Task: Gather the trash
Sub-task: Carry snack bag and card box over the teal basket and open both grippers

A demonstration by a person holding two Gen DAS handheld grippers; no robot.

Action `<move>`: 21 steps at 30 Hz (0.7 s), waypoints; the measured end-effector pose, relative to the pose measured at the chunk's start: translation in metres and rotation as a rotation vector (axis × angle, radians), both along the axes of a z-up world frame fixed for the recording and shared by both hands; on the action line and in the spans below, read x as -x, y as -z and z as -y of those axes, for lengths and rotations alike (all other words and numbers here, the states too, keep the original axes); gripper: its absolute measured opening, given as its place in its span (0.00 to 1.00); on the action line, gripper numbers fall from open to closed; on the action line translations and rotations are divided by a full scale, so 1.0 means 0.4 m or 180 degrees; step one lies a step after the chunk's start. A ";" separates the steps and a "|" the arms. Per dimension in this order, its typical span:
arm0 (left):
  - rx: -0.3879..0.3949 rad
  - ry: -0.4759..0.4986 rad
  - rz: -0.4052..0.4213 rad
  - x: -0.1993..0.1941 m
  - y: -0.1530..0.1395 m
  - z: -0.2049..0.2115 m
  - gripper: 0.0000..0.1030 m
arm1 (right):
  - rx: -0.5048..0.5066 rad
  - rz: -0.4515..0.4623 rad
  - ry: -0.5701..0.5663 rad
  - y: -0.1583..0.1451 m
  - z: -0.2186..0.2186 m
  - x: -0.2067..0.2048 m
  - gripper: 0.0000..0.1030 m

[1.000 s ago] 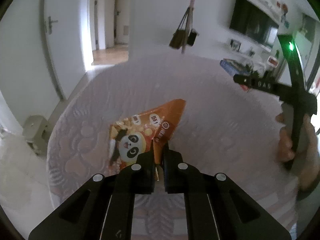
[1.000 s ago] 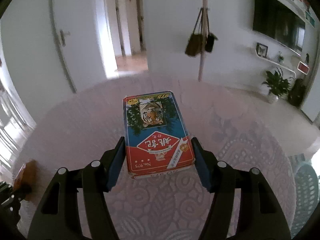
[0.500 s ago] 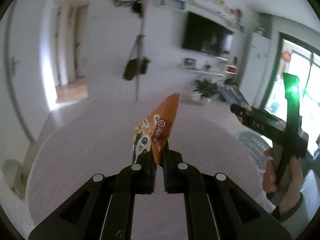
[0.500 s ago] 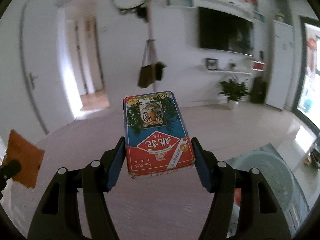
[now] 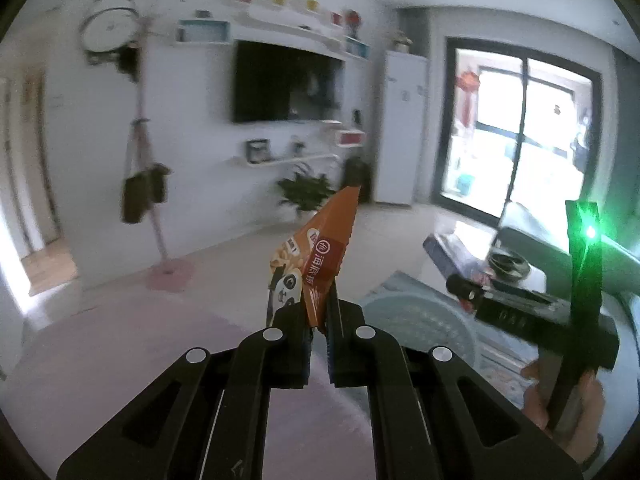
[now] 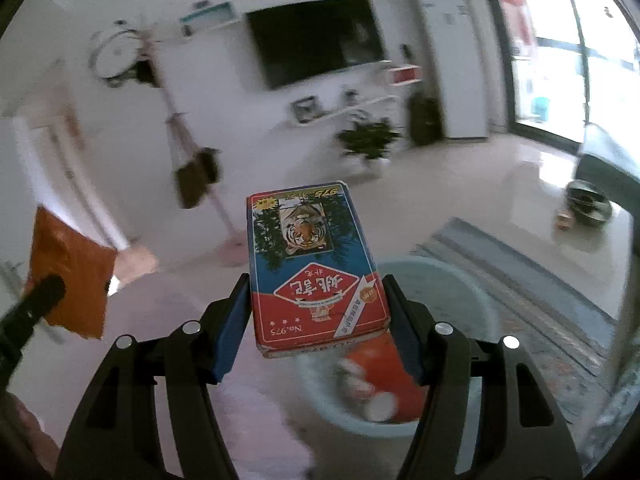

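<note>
Carrying both loads in the air: your left tongs (image 5: 319, 330) are clenched on the bottom corner of the wrapper (image 5: 320, 264); your right tongs (image 6: 316, 316) clamp the box (image 6: 314, 268) by its long sides, above the basin (image 6: 436, 344), which already holds a red item (image 6: 384, 376). Risks, as I judge them: the thin corner grip could slip in a swing. Releasing the wrapper short of the basin would drop it on the floor.
</note>
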State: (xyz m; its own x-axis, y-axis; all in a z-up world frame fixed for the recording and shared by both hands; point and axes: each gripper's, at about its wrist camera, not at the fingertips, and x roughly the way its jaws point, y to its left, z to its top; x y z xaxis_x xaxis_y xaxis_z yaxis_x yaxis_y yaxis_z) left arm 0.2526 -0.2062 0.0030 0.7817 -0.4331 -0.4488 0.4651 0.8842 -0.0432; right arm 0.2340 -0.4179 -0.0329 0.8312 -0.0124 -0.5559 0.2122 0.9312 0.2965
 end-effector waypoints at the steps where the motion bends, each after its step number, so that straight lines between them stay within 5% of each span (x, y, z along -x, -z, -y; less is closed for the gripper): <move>1: -0.0005 0.0056 -0.0026 -0.010 0.010 0.018 0.04 | -0.0006 -0.0055 0.0061 0.017 0.022 -0.002 0.59; 16: 0.0289 0.0767 -0.1127 -0.237 0.286 0.204 0.05 | -0.0158 -0.0805 0.0569 0.258 0.180 -0.035 0.61; 21: 0.0333 0.0809 -0.1250 -0.267 0.313 0.207 0.19 | -0.0304 -0.0883 0.0700 0.305 0.199 -0.050 0.62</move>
State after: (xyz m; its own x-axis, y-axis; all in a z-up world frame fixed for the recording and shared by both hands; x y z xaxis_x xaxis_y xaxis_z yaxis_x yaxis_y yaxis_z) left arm 0.3595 -0.2889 -0.1221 0.4252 -0.6471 -0.6328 0.5967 0.7262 -0.3416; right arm 0.2540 -0.4975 -0.1550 0.6318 -0.1111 -0.7671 0.4888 0.8252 0.2831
